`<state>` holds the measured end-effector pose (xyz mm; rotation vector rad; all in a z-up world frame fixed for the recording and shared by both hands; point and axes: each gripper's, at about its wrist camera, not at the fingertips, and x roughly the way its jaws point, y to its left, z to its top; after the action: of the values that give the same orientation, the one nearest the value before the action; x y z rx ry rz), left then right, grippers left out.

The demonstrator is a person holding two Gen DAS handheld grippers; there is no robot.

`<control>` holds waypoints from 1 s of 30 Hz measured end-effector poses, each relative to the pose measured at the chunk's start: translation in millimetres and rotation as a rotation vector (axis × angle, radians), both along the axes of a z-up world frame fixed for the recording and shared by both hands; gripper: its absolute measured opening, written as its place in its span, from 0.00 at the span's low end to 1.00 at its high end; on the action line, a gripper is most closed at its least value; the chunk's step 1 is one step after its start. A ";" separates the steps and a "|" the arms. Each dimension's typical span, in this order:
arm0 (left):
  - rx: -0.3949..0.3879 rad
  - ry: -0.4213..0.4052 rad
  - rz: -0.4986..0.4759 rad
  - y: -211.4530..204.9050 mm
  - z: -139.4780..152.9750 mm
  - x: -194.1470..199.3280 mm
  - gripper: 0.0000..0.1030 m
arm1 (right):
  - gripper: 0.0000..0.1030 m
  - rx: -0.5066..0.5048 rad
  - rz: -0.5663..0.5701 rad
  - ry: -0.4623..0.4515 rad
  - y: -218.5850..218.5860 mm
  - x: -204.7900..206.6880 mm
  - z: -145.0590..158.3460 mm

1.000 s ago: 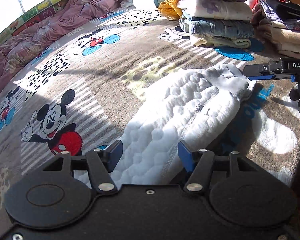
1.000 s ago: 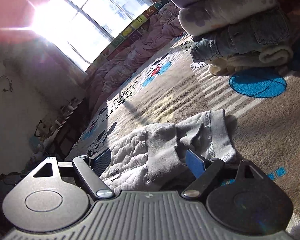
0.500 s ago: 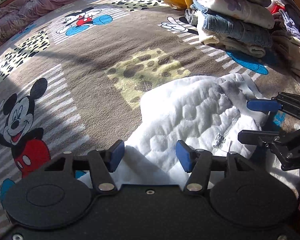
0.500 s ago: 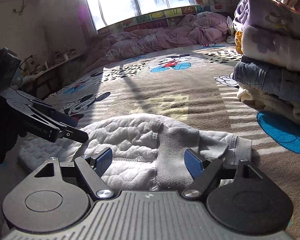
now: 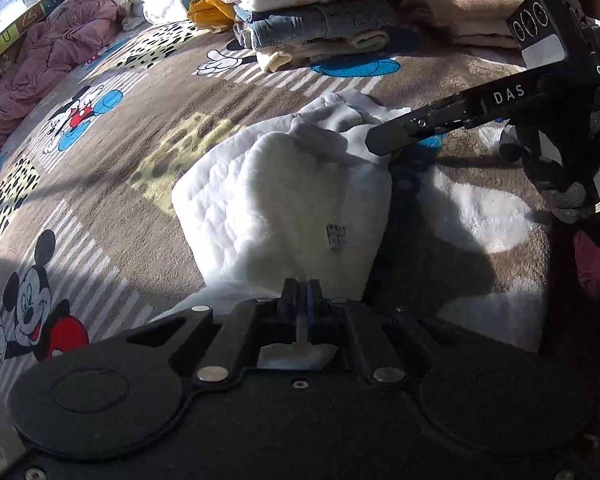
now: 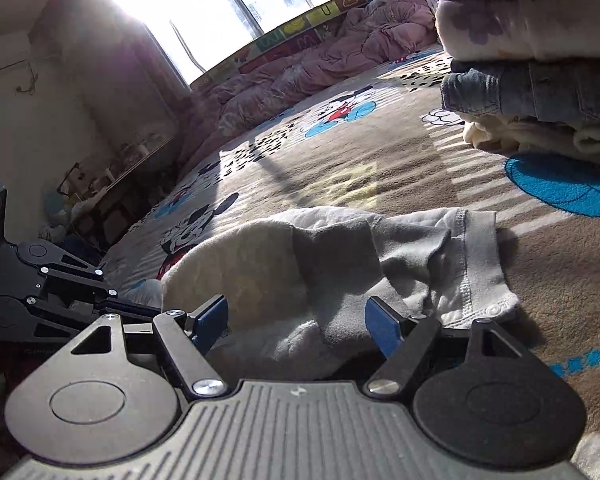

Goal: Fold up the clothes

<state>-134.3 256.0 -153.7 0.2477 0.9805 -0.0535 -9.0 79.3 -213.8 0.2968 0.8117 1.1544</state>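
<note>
From the left wrist camera, the left gripper (image 5: 302,292) has its two fingers pressed together on the near edge of a white fleece garment (image 5: 284,200), with a thin strip of the cloth caught between the blue pads. The garment lies on a brown cartoon-mouse blanket (image 5: 112,184) that covers the bed, its fluffy inner side turned up and a small label (image 5: 337,236) showing near the middle. Its grey hem is bunched at the far end. The right gripper (image 5: 384,138) reaches in from the right, its black finger tip over the garment's right edge, held by a hand in a dark glove (image 5: 556,172). Beyond the garment stands a stack of folded clothes (image 5: 312,12), with denim in the middle and a cream piece at the bottom. A crumpled pink quilt (image 5: 48,56) lies along the far left edge of the bed.

From the right wrist camera, the right gripper (image 6: 296,326) is spread wide, and the pads are not pressing on anything, though the grey folds of the white fleece garment (image 6: 328,264) lie between and just ahead of them. The left gripper (image 6: 112,306) shows at the left, low beside the garment's near end. The stack of folded clothes (image 6: 540,92) sits at the upper right on the blanket (image 6: 400,152), well apart from the garment. The pink quilt (image 6: 320,68) lies under a bright window (image 6: 228,4).
</note>
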 end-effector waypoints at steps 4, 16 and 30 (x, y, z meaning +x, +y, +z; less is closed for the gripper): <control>0.023 -0.008 -0.084 -31.0 0.5 -24.5 0.01 | 0.77 0.114 -0.035 0.194 -28.4 11.7 -8.1; 0.166 0.098 -0.234 -92.7 -49.2 -58.4 0.00 | 0.91 0.207 -0.025 0.319 -59.4 -19.9 -6.0; -0.066 -0.039 0.162 27.3 24.3 -51.9 0.46 | 0.27 -0.066 -0.060 0.233 -41.8 -31.4 -40.6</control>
<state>-186.2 283.2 -129.4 0.1078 0.9552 0.0668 -40.4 37.5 -254.4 0.4039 1.0363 1.0464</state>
